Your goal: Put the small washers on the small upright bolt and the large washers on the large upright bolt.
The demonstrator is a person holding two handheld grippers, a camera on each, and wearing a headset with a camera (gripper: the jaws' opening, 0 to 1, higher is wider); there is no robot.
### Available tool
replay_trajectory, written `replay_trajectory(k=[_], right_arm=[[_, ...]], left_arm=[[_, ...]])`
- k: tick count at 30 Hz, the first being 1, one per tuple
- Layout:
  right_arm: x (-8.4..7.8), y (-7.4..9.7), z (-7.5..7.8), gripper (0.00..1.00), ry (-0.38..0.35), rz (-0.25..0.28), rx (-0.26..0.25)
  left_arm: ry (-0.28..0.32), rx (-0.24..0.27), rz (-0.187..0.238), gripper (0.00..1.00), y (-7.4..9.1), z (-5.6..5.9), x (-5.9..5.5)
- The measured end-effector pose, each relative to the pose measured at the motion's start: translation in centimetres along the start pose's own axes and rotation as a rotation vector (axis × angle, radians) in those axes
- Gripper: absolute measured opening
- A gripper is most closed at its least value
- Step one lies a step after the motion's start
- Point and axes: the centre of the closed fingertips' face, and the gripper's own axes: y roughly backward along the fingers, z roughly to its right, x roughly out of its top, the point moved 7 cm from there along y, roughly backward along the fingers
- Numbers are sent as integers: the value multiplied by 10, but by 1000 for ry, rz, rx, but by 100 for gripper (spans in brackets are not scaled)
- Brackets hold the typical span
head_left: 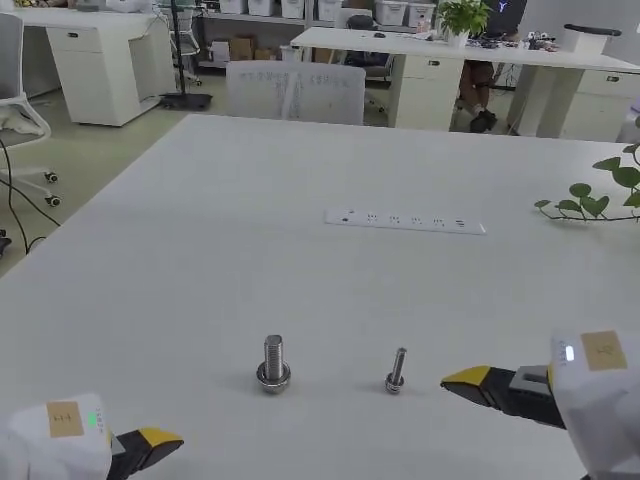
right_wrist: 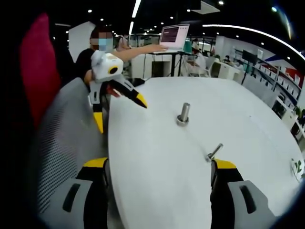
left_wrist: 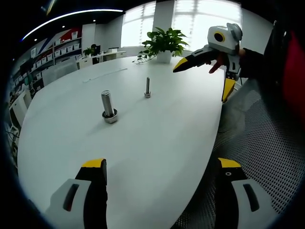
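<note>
Right gripper [right_wrist: 160, 164]: jaws apart, empty.
I noted the large bolt [right_wrist: 183, 113] upright ahead, the small bolt [right_wrist: 213, 152] just beside one jaw tip.

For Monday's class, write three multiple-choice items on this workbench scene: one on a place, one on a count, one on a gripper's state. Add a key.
1. In the head view, where does the small bolt stand against the large bolt?
A) to its right B) to its left C) on top of it
2. How many upright bolts stand on the table?
A) one B) two C) four
3. The left gripper is:
A) shut on a washer B) open and empty C) shut on a bolt

Key: 1 A, it stands to the right, apart from the large bolt. 2 B, one large and one small. 3 B, its jaws stand wide apart with nothing between them.
</note>
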Motion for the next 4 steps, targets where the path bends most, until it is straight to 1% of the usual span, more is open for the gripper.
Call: replay_trajectory(k=[4], right_arm=[[-1, -1, 0, 89, -2, -3, 2]], left_arm=[[-1, -2, -2, 95, 0, 0, 0]])
